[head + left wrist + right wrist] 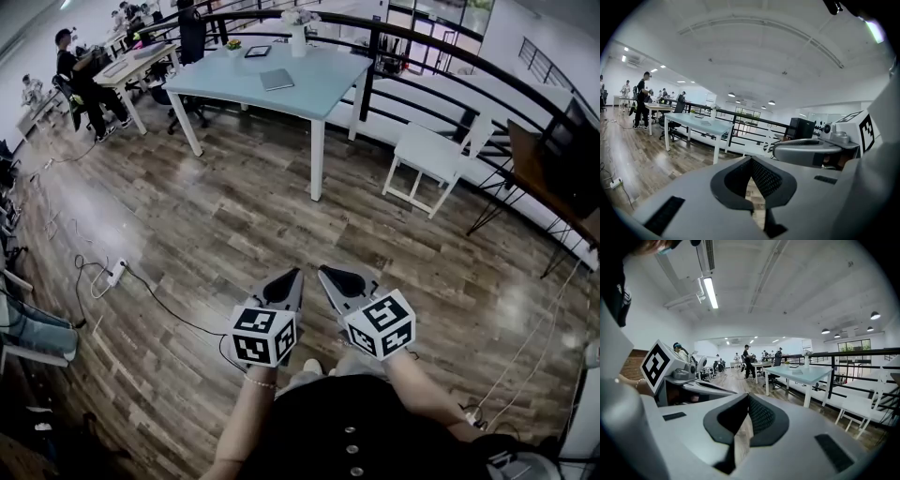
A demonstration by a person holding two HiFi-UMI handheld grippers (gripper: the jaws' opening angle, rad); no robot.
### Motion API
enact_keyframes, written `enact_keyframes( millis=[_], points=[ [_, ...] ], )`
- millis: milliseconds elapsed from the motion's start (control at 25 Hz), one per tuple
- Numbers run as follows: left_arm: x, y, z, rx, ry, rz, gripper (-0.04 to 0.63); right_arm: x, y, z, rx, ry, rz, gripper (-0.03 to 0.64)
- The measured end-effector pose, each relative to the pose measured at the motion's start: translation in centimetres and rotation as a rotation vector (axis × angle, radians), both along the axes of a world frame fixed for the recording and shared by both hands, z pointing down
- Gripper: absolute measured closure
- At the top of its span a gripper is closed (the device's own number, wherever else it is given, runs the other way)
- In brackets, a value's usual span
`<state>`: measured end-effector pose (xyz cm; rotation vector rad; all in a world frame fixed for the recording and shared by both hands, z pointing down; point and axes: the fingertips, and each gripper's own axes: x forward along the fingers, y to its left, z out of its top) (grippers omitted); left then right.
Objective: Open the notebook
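The notebook [277,79] is a thin grey book lying shut on a light blue table [319,94], far ahead of me across the wooden floor. It shows small in the left gripper view [706,123] and in the right gripper view [797,371]. I hold both grippers close to my body, side by side, well short of the table. The left gripper [292,274] [751,160] is shut with nothing in it. The right gripper [323,272] [747,397] is shut and empty too. Each gripper shows beside the other in its neighbour's view.
On the table also stand a tablet [258,52], a white vase [298,37] and a small plant [232,44]. A white chair [427,155] stands right of the table, a black railing [441,56] behind it. A power strip [117,272] and cables lie on the floor at left. People sit at desks at the far left.
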<state>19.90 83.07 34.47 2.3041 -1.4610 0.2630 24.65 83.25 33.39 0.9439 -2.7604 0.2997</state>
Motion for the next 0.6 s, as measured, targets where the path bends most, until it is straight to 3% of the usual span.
enact_keyframes(
  millis=[600],
  points=[
    [-2.2,-1.4,3.0,-0.070,0.011,0.025,0.578,-1.5,-2.0,3.4,-0.076,0.040,0.051,0.601]
  ],
)
